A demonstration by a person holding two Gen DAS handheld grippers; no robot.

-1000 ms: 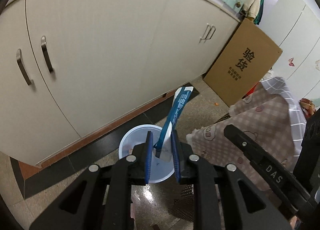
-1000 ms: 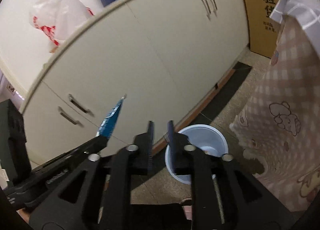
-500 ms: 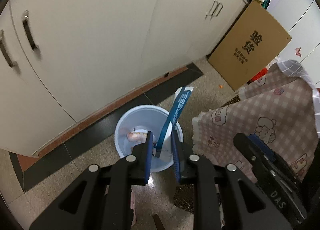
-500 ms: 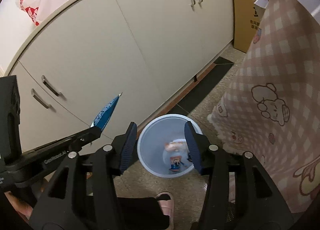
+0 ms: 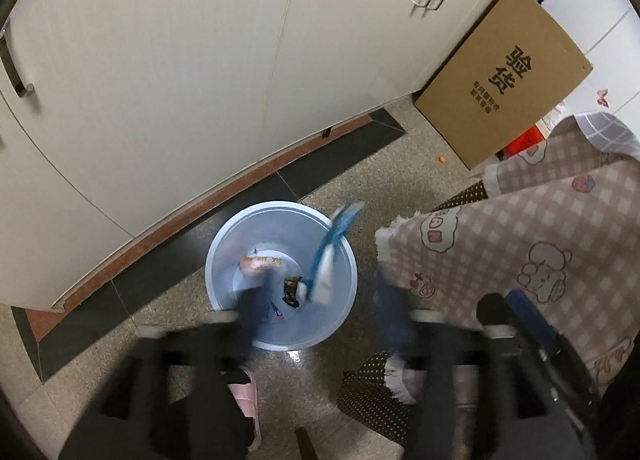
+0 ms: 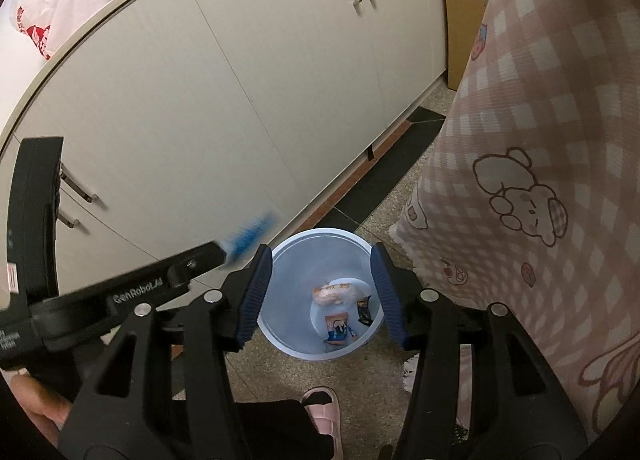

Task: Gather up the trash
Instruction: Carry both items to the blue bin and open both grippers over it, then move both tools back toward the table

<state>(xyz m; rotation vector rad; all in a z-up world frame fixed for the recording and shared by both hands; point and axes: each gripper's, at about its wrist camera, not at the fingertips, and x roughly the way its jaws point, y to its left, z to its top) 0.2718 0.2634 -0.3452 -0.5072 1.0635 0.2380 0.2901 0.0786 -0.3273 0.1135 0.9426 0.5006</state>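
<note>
A: Hovering over the floor, the left hand-held gripper (image 5: 324, 312) has its two blurred blue-padded fingers spread wide, and nothing sits between them.

B: And the long blue-and-white wrapper (image 5: 326, 260)?

A: Free of the pads, just ahead of them. It stands steeply, its lower end inside the round pale-blue plastic bin (image 5: 280, 274) and its upper tip above the far-right rim. Its long axis runs away from the left hand-held gripper, leaning slightly right.

B: The right hand-held gripper (image 6: 320, 300)?

A: Also wide and carrying nothing, its pads framing the same bin from above. The left one is nearer the wrapper; from the right wrist view the wrapper shows only as a blue smear beside the left finger's tip.

B: What's already inside?

A: An orange-and-white snack packet (image 6: 336, 292) and two small dark wrappers on the bottom. My guess is the long wrapper is dropping in, so nothing needs regripping unless it catches on the rim.
</note>
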